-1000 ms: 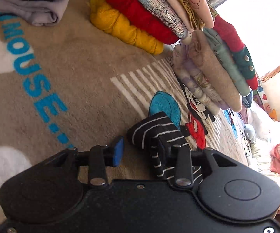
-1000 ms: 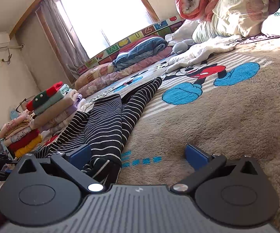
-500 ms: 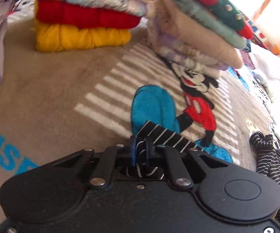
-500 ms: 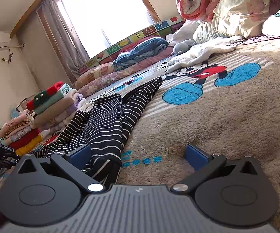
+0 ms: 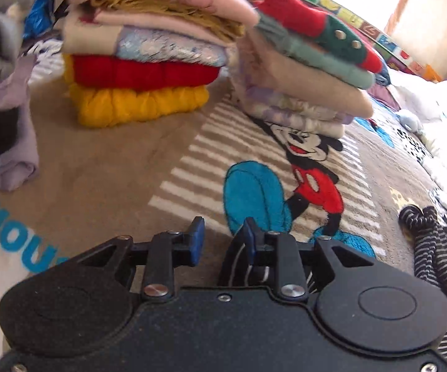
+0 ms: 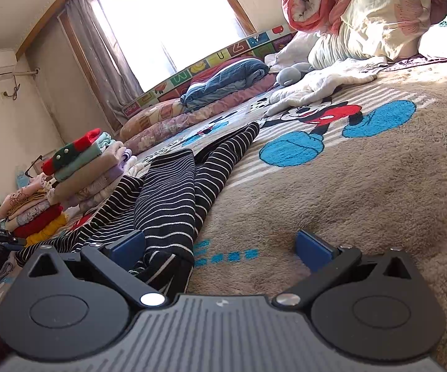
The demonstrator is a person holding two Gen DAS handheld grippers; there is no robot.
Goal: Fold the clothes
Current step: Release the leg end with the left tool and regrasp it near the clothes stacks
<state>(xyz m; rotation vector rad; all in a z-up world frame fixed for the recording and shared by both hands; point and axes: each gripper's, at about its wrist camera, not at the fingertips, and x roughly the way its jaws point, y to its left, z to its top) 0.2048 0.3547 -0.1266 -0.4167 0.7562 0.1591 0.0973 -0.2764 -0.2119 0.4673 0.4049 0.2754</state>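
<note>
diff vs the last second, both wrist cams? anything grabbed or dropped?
The left gripper had pinched shut on the striped garment half a second ago; now its jaws are opening, nothing visibly clamped, only a bit of stripe beside one finger. Its view rolled, so the folded stacks now sit level. The right gripper is unchanged: open, low over the blanket, garment edge by one finger.

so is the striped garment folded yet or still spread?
Spread, not folded. The striped garment lies stretched long across the blanket, its far end flat and its near end bunched between the open right gripper fingers.
</note>
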